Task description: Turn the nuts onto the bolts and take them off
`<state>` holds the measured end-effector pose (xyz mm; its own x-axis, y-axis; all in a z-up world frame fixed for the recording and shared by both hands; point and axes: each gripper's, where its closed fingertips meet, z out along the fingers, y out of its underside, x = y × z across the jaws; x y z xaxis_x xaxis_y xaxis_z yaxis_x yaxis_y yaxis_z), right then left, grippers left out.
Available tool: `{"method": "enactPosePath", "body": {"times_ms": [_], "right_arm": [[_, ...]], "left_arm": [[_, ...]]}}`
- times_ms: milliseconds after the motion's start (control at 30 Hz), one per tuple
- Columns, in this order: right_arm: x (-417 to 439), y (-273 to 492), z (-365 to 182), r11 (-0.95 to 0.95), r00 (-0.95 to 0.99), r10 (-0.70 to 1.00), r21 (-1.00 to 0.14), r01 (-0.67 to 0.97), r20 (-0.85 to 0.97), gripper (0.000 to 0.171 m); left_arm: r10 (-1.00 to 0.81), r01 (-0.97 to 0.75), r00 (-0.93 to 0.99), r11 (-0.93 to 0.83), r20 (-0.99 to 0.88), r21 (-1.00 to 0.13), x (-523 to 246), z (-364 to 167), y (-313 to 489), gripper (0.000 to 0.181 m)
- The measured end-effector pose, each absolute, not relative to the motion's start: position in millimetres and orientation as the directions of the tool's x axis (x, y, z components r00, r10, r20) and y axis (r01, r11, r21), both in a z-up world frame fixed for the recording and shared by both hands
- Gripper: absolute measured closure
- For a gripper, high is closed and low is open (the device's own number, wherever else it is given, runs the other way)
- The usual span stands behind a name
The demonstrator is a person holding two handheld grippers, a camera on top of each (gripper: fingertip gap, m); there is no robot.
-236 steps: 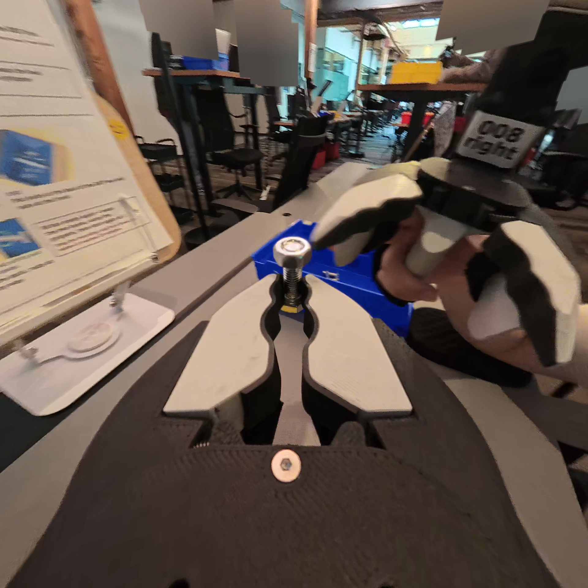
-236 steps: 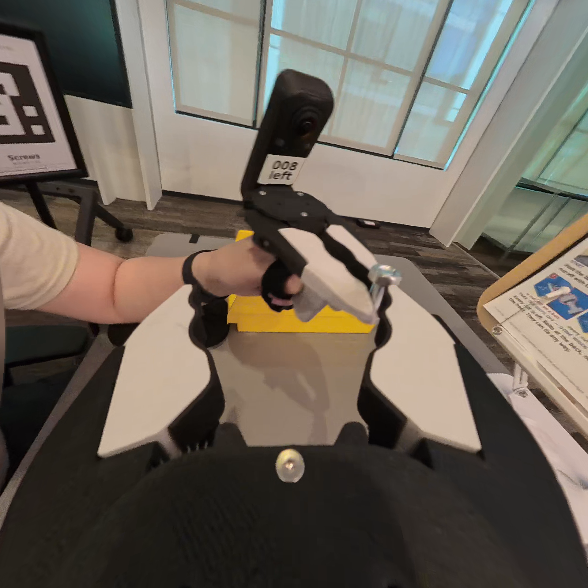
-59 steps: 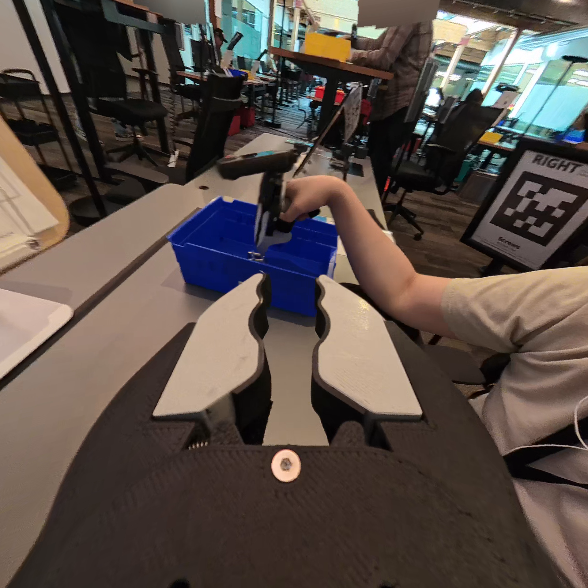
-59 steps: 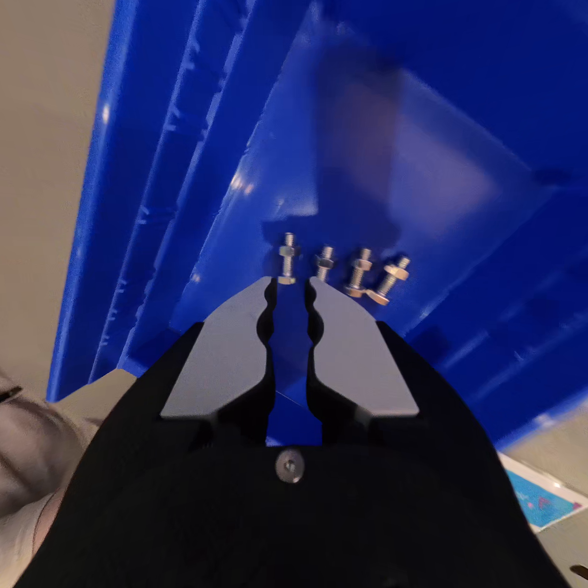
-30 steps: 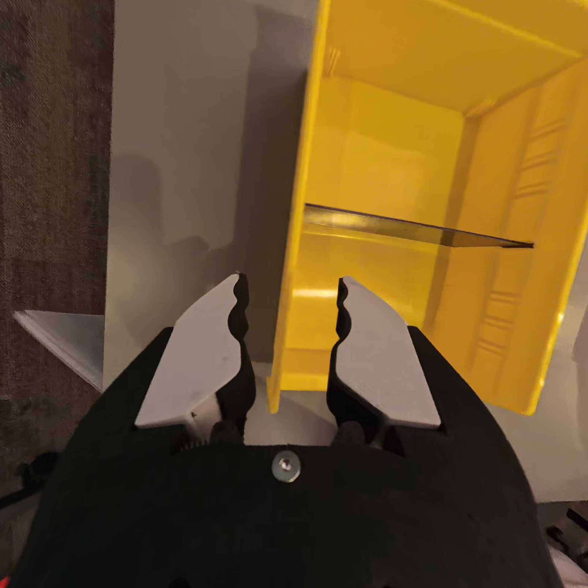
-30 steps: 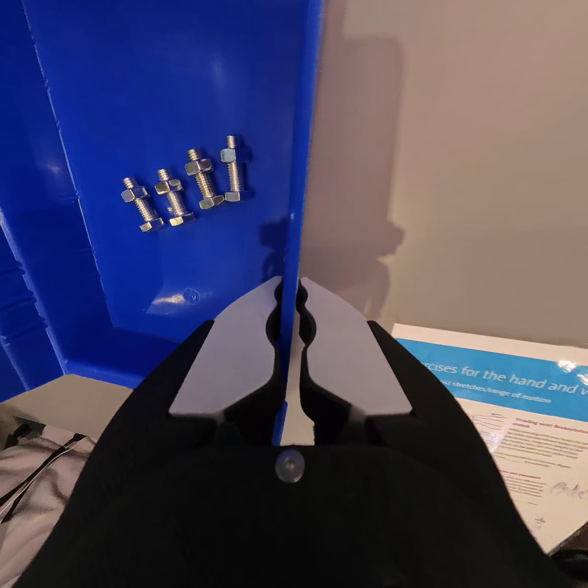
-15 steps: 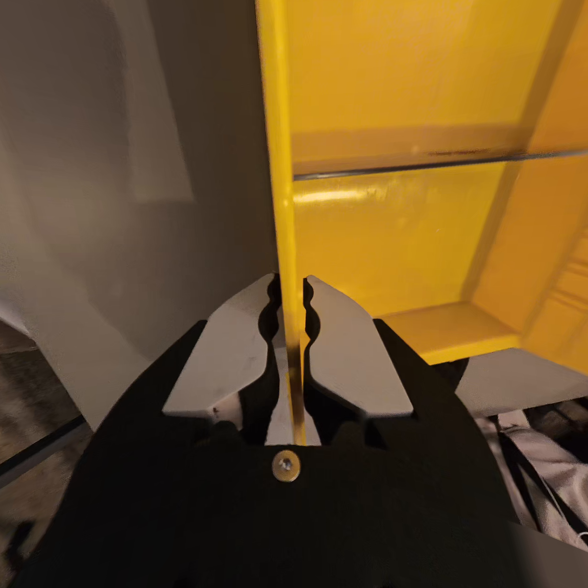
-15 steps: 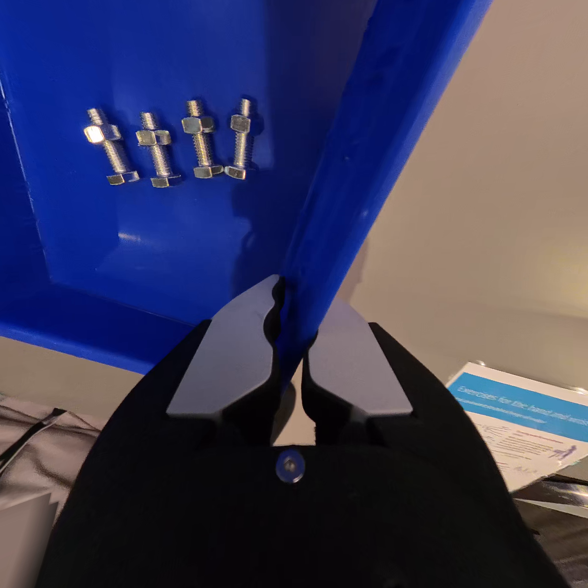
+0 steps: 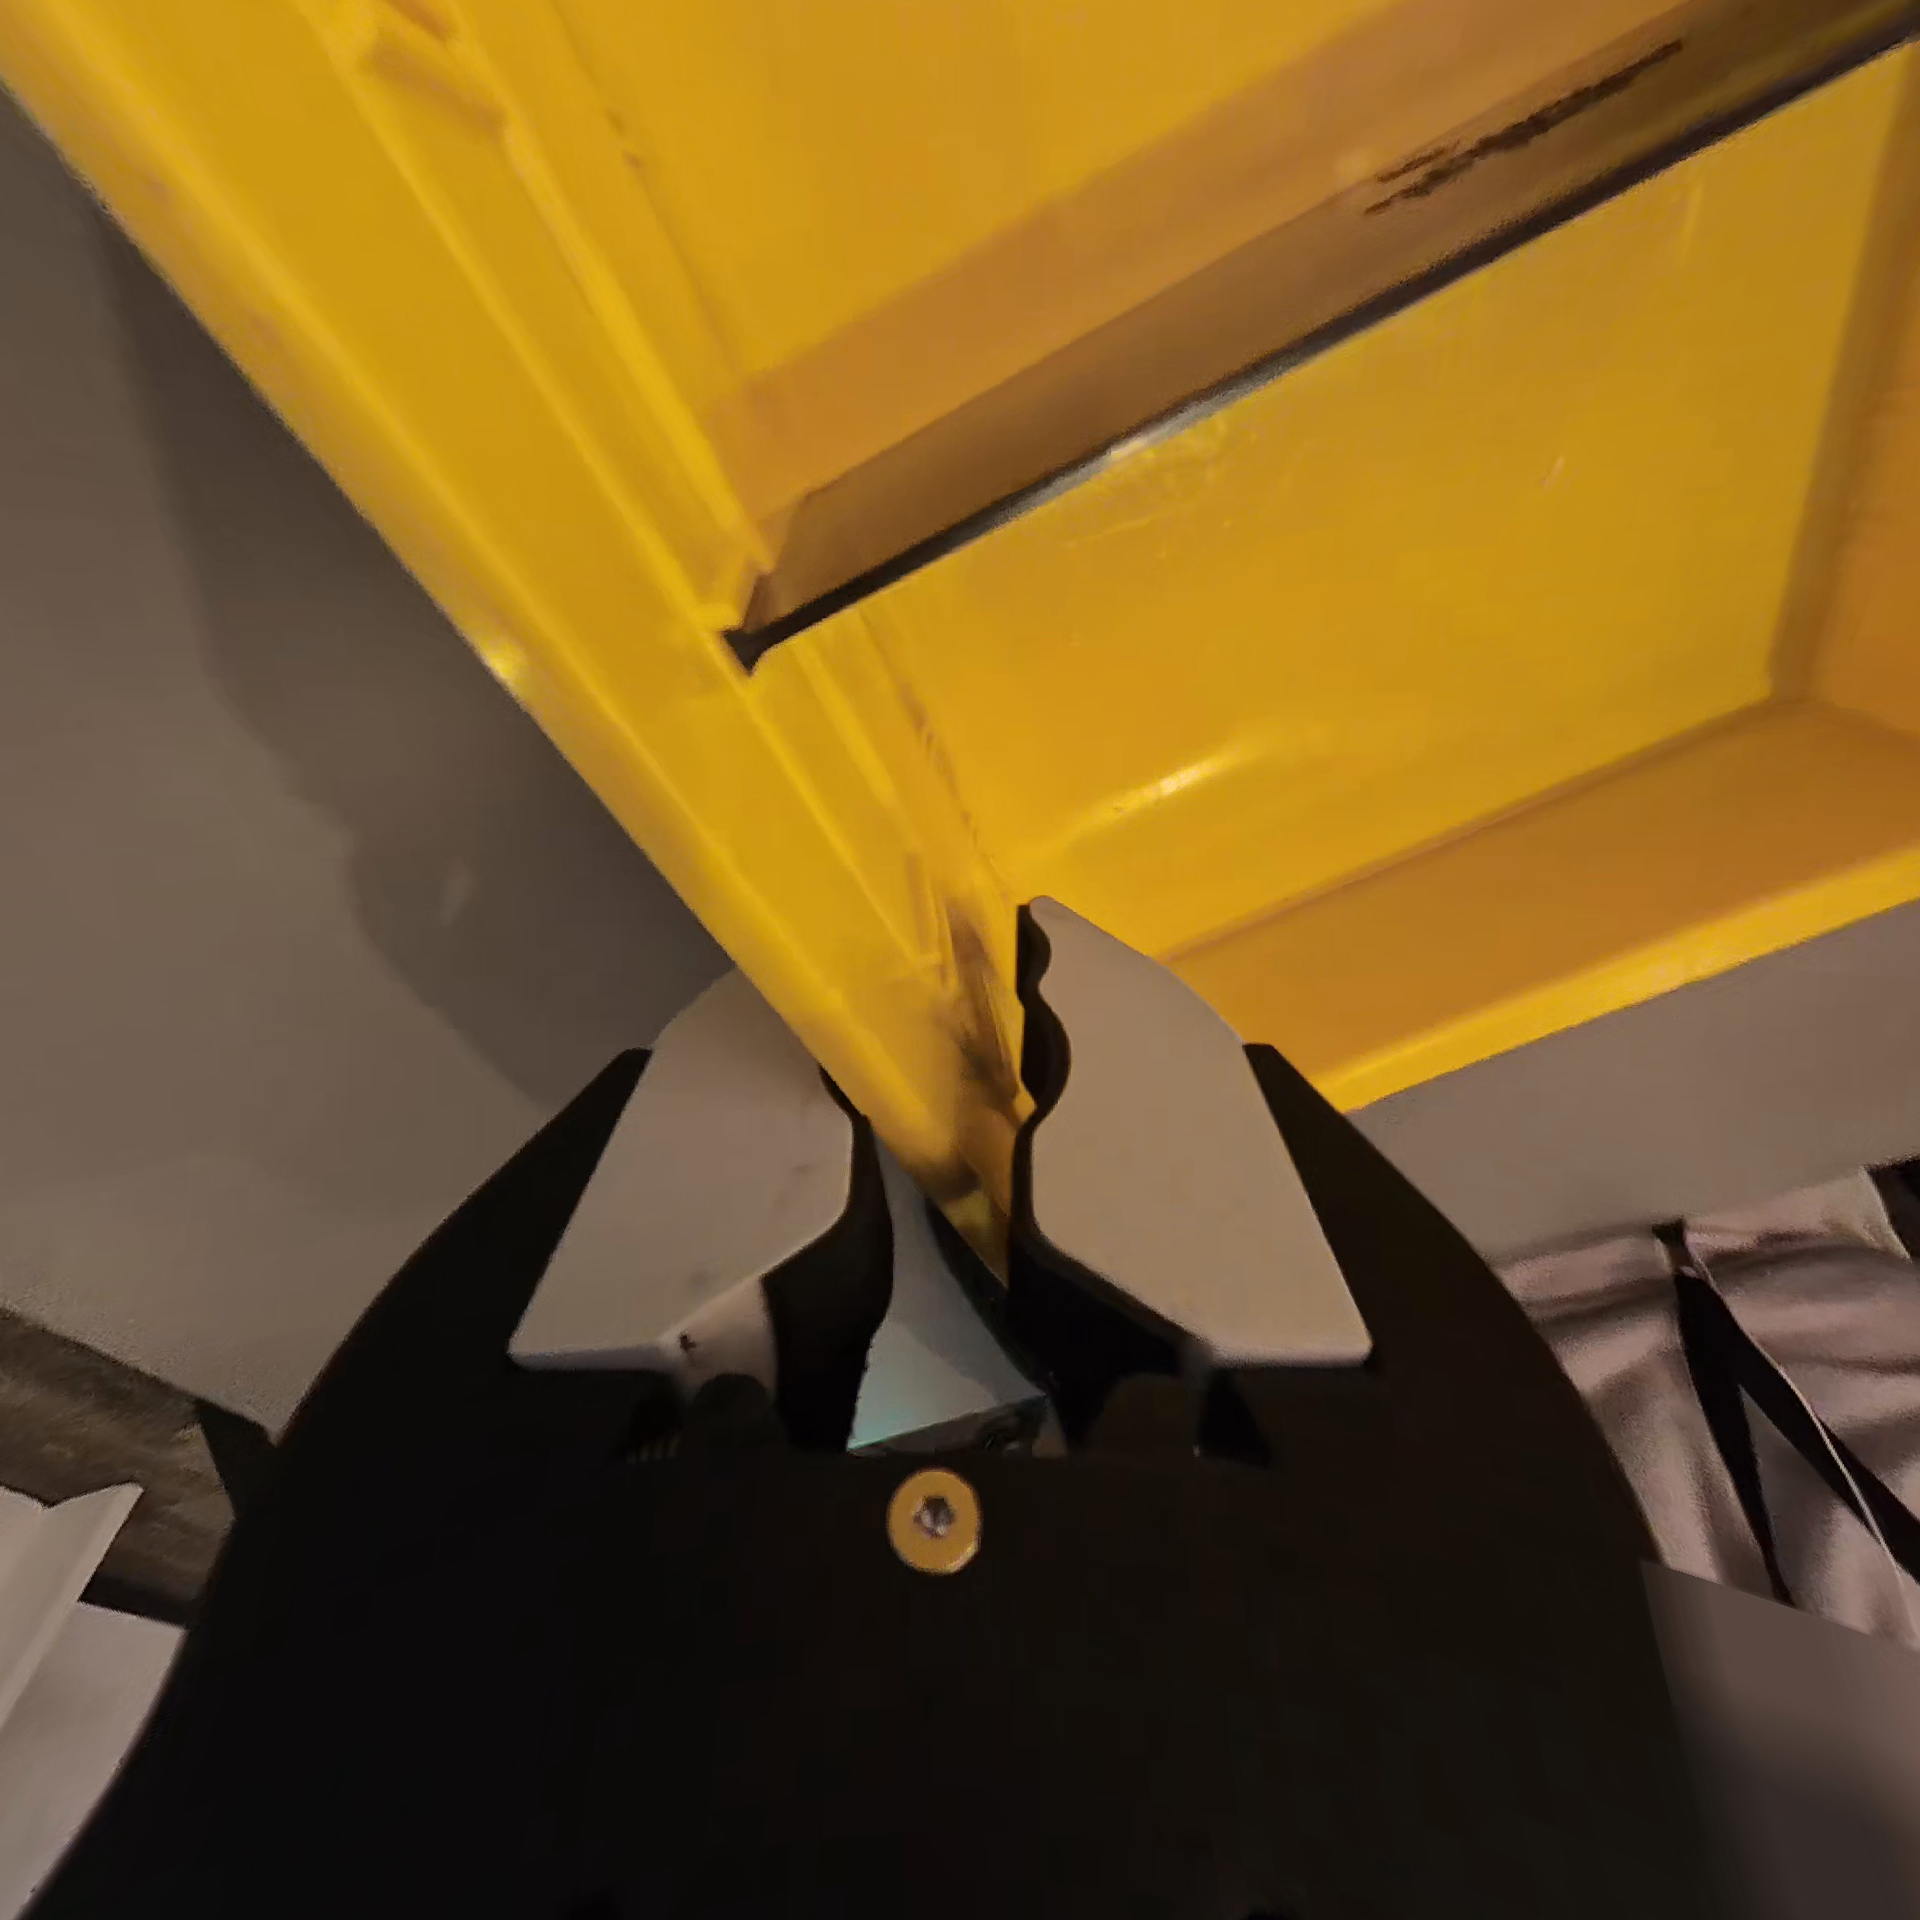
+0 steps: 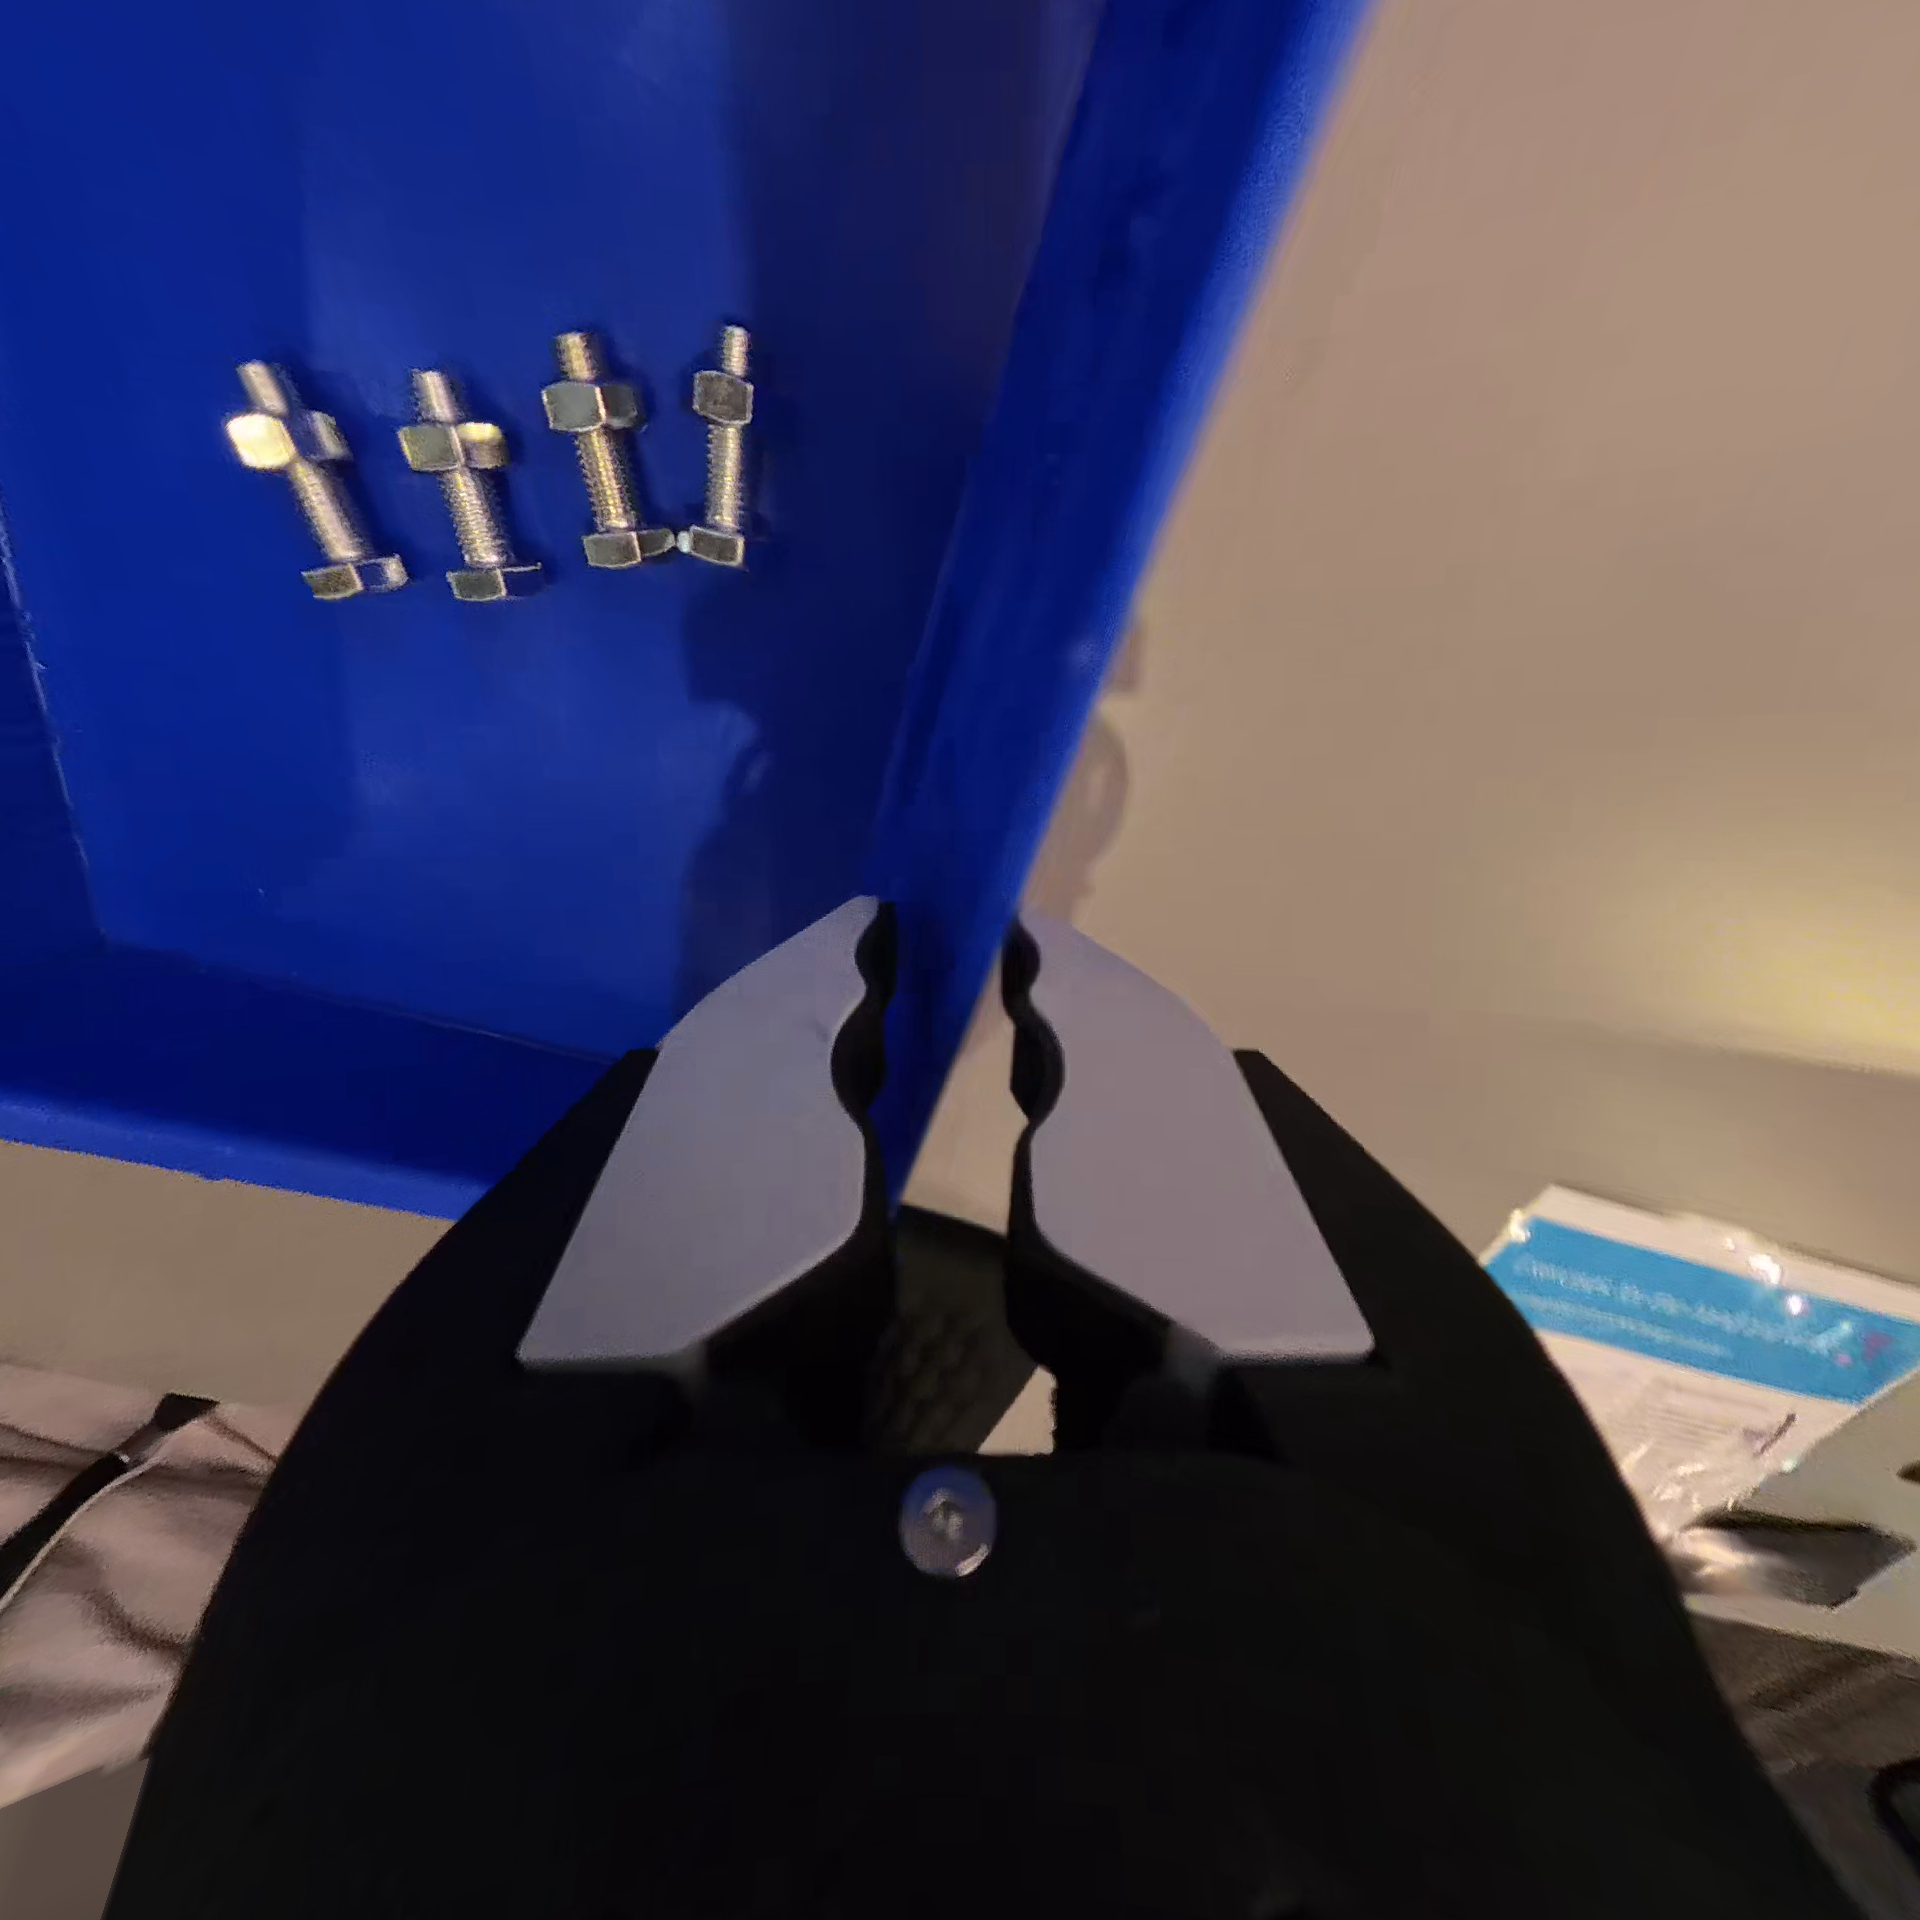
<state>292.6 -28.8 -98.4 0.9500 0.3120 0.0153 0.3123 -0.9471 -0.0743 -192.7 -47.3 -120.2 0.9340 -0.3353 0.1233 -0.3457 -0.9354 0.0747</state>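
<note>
While four bolts (image 10: 488, 473) with nuts lie side by side on the floor of the blue bin (image 10: 520, 831), my right gripper (image 10: 943, 935) straddles its wall, fingers slightly parted (contact unclear). My left gripper (image 9: 935, 997) pinches the yellow bin (image 9: 1351, 727) wall on the grey table (image 9: 260, 831).

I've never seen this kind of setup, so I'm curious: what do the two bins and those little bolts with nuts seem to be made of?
The yellow bin and blue bin look like moulded plastic: even colour, soft glossy highlights, ribbed walls. The bolts with nuts look like bright plated steel, going by their silvery shine and cut threads; the exact metal can't be told.
</note>
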Motion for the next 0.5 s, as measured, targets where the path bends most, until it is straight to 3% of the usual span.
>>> {"method": "enactPosePath", "body": {"times_ms": [67,133,233,300,333,400,433,500], "right_arm": [[293,-25,-66,-0.932,0.956,0.288,-0.211,0.294,0.06,0.148],[277,-14,-23,-0.838,0.94,0.328,-0.43,0.335,0.094,0.145],[201,-7,48,-0.469,0.824,0.559,-0.784,0.407,0.093,0.134],[141,-28,72,-0.25,0.69,0.721,-0.904,0.346,0.065,0.126],[113,-46,67,-0.247,0.593,0.805,-0.909,0.335,0.0,0.122],[68,-82,37,-0.422,0.418,0.876,-0.8,0.426,-0.24,0.118],[50,-89,26,-0.483,0.38,0.866,-0.738,0.471,-0.324,0.116],[26,-75,5,-0.521,0.421,0.847,-0.667,0.532,-0.326,0.123]], "left_arm": [[-0.371,-0.387,0.917,-0.917,0.148,0.098,-179,-118,-55,0.153],[-0.406,-0.423,0.902,-0.9,0.146,0.108,-171,-114,-61,0.151],[-0.434,-0.443,0.893,-0.894,0.115,0.071,-168,-103,-62,0.147],[-0.436,-0.442,0.893,-0.896,0.111,0.046,-169,-94,-65,0.145],[-0.437,-0.443,0.89,-0.896,0.128,0.025,-167,-89,-67,0.147],[-0.447,-0.45,0.885,-0.893,0.13,-0.009,-167,-80,-71,0.146],[-0.456,-0.457,0.882,-0.889,0.119,-0.021,-168,-76,-73,0.146],[-0.469,-0.466,0.876,-0.883,0.114,-0.057,-166,-69,-73,0.146]]}}
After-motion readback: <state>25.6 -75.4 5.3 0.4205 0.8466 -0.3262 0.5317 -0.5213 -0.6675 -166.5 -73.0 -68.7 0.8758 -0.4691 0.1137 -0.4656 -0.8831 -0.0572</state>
